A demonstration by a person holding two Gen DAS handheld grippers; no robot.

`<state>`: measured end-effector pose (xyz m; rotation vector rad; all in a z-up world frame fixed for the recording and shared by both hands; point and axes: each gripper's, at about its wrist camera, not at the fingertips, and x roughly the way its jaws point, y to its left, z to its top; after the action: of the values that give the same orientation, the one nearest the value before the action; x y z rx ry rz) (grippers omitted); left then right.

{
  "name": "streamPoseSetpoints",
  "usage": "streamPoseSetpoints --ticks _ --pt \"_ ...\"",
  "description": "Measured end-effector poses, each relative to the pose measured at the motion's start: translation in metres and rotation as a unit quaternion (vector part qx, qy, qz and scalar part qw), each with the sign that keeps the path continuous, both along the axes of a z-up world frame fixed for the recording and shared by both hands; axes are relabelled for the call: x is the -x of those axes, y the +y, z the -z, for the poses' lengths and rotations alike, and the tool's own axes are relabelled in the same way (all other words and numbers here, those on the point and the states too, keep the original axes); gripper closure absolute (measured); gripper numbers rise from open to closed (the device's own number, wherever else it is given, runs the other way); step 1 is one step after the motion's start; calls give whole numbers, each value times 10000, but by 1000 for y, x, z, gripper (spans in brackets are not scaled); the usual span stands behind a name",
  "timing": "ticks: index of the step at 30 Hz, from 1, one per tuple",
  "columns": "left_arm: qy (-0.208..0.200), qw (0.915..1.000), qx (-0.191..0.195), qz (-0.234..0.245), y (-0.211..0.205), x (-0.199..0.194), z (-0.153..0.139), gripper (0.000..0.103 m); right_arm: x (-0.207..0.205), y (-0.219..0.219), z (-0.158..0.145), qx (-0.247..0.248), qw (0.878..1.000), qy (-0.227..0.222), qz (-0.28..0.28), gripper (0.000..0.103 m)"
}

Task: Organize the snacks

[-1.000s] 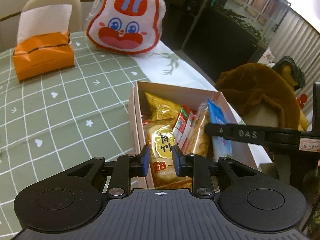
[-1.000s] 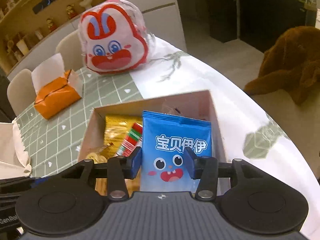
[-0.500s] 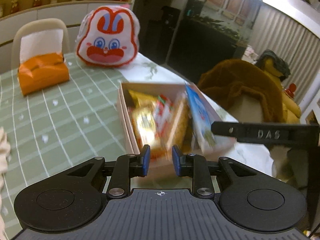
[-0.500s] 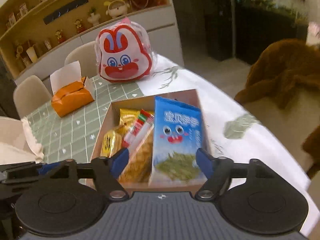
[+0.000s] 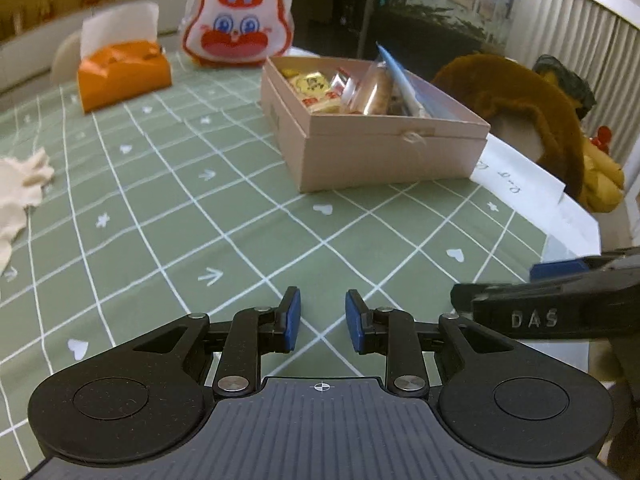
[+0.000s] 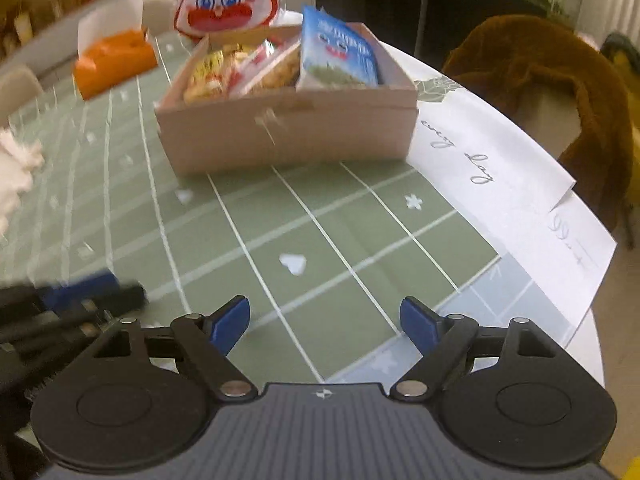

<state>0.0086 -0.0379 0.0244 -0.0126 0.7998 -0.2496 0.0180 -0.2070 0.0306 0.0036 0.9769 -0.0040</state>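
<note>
A pink cardboard box [image 5: 384,152] [image 6: 288,136] stands on the green checked tablecloth, filled with snack packets. A blue snack bag [image 6: 340,56] [image 5: 400,80] leans upright at its right side, beside yellow packets [image 5: 314,84]. My left gripper [image 5: 323,308] hovers over bare cloth well in front of the box, its jaws opening slightly with a narrow gap and nothing between them. My right gripper [image 6: 324,308] is also back from the box, its jaws opening wide and holding nothing. Each gripper shows at the edge of the other's view.
An orange tissue box [image 5: 124,76] and a rabbit-face bag [image 5: 238,32] sit behind the box. A white cloth [image 5: 20,184] lies at the left. White lettered paper [image 6: 500,184] covers the table's right edge, with a brown plush [image 5: 520,112] beyond it.
My right gripper let go of the blue bag, which now stands in the box, and its jaws spread wide. Both grippers pulled back from over the box to the near tablecloth.
</note>
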Motion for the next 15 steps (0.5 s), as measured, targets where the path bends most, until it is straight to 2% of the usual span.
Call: streamPoseSetpoints --ticks 3,4,5,9,15 --pt "-262 9991 -322 -6 -13 2 4 73 6 -9 4 -82 9998 -176 98 8" --pt "-355 9984 -441 -33 -18 4 5 73 8 -11 6 -78 9996 -227 115 2" --pt "-422 9978 -498 -87 -22 6 7 73 10 -14 10 -68 9994 -306 152 0" --pt "-571 9968 -479 -304 -29 9 11 73 23 -21 19 -53 9958 -905 111 0" --pt "-781 9946 -603 -328 -35 13 14 73 20 -20 20 31 9936 -1124 -81 0"
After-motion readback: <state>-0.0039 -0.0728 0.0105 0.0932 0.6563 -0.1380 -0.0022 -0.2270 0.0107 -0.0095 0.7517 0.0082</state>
